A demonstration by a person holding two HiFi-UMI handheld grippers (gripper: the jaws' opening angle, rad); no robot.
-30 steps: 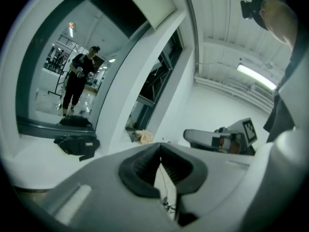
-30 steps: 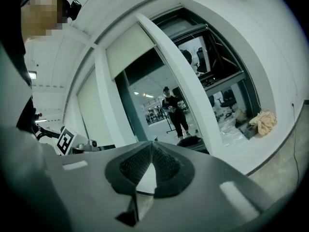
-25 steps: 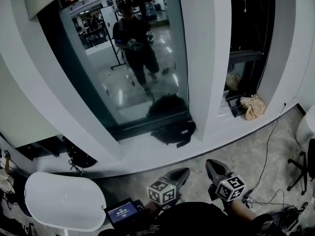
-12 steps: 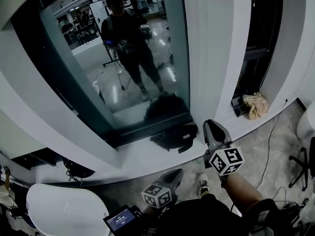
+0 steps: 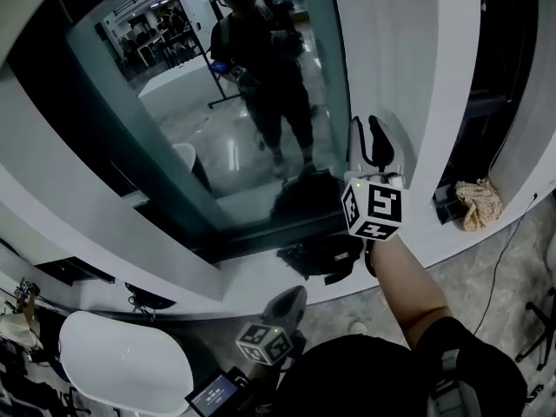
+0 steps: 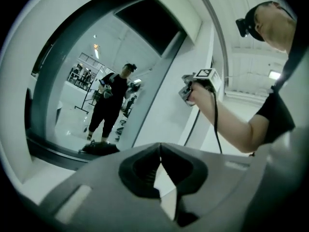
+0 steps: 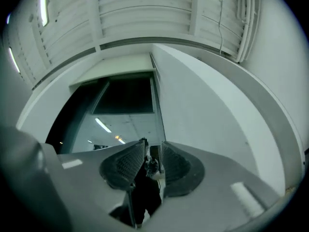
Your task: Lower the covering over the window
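Right tongs (image 5: 366,130), held up beside the white pillar (image 5: 391,59), have just been opening on nothing and are nearer. The pale window covering (image 7: 116,75) (seemingly drawn up) lies above them. Left tongs (image 5: 294,295) hang low, closed.

Pillar (image 5: 401,50) close beside right gripper (image 5: 366,130)

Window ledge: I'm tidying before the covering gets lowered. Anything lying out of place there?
A black bag lies on the ledge by the glass; a crumpled tan cloth sits in the recess to its right.
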